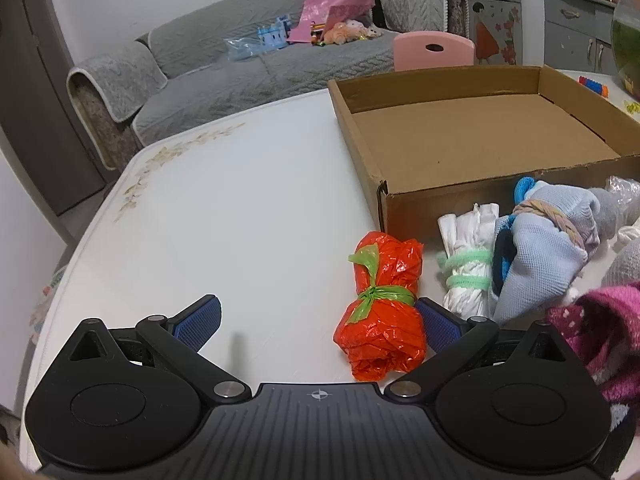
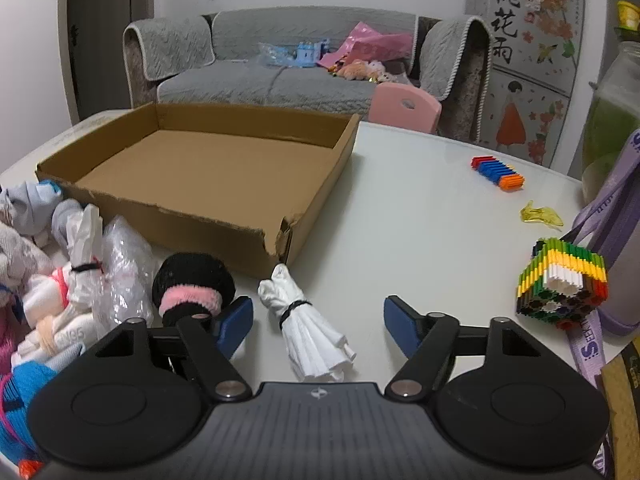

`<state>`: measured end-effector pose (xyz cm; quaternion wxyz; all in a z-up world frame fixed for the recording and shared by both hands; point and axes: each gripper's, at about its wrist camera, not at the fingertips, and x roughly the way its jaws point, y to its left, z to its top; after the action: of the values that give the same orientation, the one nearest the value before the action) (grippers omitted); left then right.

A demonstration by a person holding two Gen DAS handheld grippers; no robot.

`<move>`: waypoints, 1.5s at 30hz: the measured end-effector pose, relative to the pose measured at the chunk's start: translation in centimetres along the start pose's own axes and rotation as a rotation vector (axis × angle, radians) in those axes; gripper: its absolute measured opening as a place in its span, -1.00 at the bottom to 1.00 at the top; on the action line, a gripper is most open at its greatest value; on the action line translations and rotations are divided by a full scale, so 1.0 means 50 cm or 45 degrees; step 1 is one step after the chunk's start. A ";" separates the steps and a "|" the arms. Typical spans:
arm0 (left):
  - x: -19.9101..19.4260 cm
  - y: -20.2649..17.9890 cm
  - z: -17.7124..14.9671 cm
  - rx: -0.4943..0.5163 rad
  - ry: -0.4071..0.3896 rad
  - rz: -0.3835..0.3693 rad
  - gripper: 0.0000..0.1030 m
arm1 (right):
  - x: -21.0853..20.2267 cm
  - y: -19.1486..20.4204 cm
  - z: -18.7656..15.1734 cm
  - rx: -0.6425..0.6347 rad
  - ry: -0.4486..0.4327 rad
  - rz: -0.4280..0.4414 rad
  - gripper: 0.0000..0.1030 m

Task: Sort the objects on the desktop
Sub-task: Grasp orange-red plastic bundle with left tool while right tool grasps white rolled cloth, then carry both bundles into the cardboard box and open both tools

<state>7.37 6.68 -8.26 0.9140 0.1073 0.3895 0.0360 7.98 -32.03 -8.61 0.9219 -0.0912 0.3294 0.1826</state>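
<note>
Zero items are sitting in the cardboard box (image 2: 224,168) so far, so you're basically just starting; it's filling the upper middle of the right wrist view, totally bare inside. Everything's still waiting on the table (image 1: 224,200). Your left gripper (image 1: 320,320) is hanging wide open, with the orange bag bundle (image 1: 382,312) lying against its right pad at lower centre, not squeezed. Your right gripper (image 2: 319,322) is standing partly open around the white bag bundle (image 2: 308,328), not pinching it, black-and-pink sock roll (image 2: 194,286) just left.
</note>
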 end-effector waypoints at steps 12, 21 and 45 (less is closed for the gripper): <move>-0.002 0.019 -0.006 -0.110 -0.034 -0.185 0.20 | -0.002 0.010 0.006 0.032 0.028 0.059 -0.17; -0.012 0.018 -0.005 -0.118 -0.037 -0.196 -0.16 | -0.010 0.008 0.007 0.059 0.024 0.087 -0.67; -0.157 -0.023 0.207 -0.148 -0.320 -0.074 -0.16 | -0.102 -0.026 0.140 0.187 -0.328 0.175 -0.66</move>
<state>9.36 2.64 3.98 0.9609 0.0467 0.2723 0.0183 8.86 -32.62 0.08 0.9460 0.0233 0.2263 0.2310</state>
